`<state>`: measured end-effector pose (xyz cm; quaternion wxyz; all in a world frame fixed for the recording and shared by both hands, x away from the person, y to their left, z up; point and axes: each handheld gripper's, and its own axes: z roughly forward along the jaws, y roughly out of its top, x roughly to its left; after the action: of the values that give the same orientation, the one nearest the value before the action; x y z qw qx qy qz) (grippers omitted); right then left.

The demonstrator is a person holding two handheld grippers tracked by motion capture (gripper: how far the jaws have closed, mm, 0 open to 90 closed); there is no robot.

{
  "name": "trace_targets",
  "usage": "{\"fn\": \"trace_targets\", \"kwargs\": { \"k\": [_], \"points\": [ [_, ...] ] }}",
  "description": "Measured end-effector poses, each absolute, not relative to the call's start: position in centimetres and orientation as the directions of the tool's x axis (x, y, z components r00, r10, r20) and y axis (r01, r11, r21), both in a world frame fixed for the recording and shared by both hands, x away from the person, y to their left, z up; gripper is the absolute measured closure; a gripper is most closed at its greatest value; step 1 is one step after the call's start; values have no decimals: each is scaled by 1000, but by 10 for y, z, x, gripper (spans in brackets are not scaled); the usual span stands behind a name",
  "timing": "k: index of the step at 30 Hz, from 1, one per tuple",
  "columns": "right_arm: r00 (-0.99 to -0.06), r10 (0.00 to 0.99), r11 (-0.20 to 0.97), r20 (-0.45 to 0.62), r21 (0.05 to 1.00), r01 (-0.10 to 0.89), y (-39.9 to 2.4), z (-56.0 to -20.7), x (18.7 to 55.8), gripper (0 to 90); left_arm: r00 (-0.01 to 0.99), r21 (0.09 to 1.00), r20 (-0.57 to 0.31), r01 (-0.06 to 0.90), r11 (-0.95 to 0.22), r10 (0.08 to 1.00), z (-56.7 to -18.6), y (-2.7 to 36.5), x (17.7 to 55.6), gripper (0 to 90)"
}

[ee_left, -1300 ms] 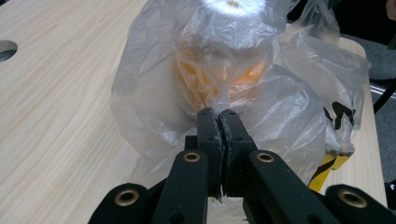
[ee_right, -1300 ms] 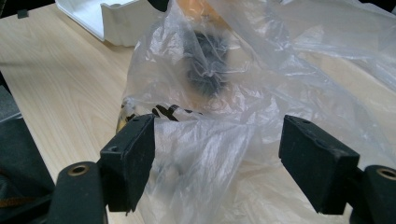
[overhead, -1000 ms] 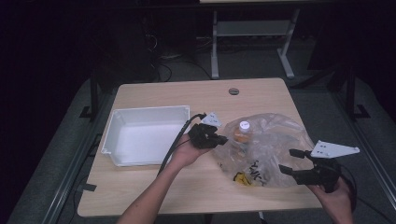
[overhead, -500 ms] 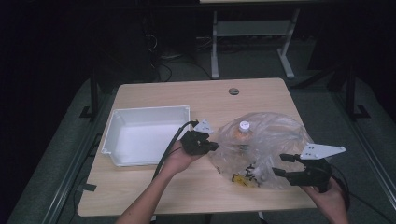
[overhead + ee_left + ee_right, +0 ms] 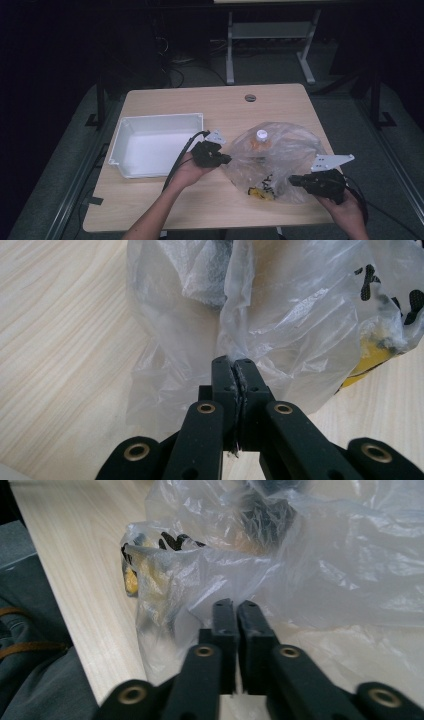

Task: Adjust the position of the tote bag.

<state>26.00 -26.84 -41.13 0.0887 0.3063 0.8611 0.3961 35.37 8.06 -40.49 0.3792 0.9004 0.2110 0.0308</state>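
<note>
bag (image 5: 285, 150): clear crinkled glossy plastic | table (image 5: 165, 210): pale matt wood | tray (image 5: 150, 120): white plastic

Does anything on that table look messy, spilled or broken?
Nothing is spilled or broken. The clear plastic bag lies crumpled on its side with a bottle and a yellow packet inside, pinched by the left gripper and the right gripper. The white tray sits square.
</note>
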Motion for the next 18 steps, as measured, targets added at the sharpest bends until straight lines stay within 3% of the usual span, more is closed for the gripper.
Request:
{"fn": "trace_targets", "kwargs": {
  "k": [10, 18],
  "points": [
    [-804, 585, 484, 107, 749, 452, -269, -410, 259, 896, 903, 707, -119, 368, -604, 412, -394, 96, 351, 782],
    [-811, 574, 482, 112, 755, 445, -265, -409, 260, 896, 917, 746, -127, 339, -574, 378, -366, 105, 346, 628]
  ]
}}
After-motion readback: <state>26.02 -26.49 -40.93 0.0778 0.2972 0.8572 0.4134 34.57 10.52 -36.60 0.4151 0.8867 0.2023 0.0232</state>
